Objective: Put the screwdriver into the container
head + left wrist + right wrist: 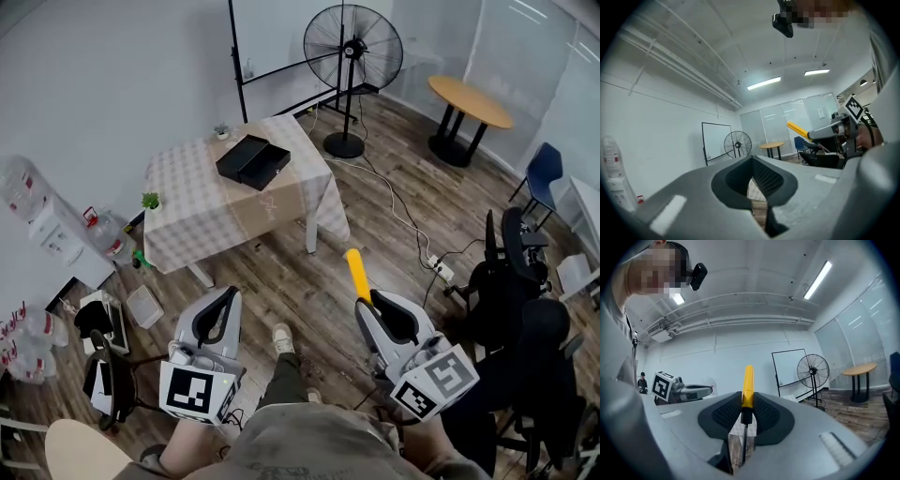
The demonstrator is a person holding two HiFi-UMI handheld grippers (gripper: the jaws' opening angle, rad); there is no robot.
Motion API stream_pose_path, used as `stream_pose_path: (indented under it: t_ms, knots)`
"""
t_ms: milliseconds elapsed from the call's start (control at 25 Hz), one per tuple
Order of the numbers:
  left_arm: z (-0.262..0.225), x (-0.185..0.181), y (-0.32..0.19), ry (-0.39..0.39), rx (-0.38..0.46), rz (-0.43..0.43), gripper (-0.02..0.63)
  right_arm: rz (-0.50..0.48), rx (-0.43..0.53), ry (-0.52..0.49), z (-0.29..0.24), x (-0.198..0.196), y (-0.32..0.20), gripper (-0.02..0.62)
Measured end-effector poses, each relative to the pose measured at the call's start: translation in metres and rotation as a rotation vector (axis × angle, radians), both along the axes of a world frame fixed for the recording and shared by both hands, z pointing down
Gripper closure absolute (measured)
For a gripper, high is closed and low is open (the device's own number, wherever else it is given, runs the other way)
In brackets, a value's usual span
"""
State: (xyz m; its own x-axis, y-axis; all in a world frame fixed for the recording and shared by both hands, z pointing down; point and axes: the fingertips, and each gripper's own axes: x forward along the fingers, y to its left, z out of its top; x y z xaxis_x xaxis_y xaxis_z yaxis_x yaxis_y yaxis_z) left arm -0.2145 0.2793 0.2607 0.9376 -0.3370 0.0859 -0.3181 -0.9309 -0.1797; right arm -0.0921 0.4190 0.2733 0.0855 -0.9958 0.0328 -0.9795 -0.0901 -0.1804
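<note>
A yellow-handled screwdriver [357, 274] sticks forward out of my right gripper [371, 304], which is shut on it. In the right gripper view the handle [747, 383] stands up between the black pads and the dark shaft runs down behind them. My left gripper [228, 298] is held low beside it, shut with nothing in it. From the left gripper view the pads [761, 178] meet, and the screwdriver [799, 130] shows off to the right. The black container [253, 161] lies open on a checkered table [197, 211], well ahead of both grippers.
A standing fan [352, 47] and a whiteboard frame stand beyond the table. A round wooden table [469, 98] is at the far right, with black office chairs [511, 272] close on the right. A water dispenser [37, 216] stands at the left, and a cable [398, 211] runs across the wooden floor.
</note>
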Motion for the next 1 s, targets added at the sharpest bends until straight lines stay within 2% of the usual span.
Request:
stream_pose_path:
  t_ms: [360, 640, 1000]
  knots:
    - [0.014, 0.04, -0.051, -0.01, -0.033, 0.005, 0.606, -0.031, -0.038, 0.001, 0.012, 0.038, -0.061, 0.489]
    - [0.026, 0.081, -0.131, -0.025, -0.071, -0.002, 0.606, -0.036, -0.087, -0.022, 0.027, 0.081, -0.138, 0.489]
    - [0.037, 0.148, -0.247, -0.068, -0.1, 0.033, 0.606, -0.049, -0.162, -0.015, 0.038, 0.142, -0.261, 0.491]
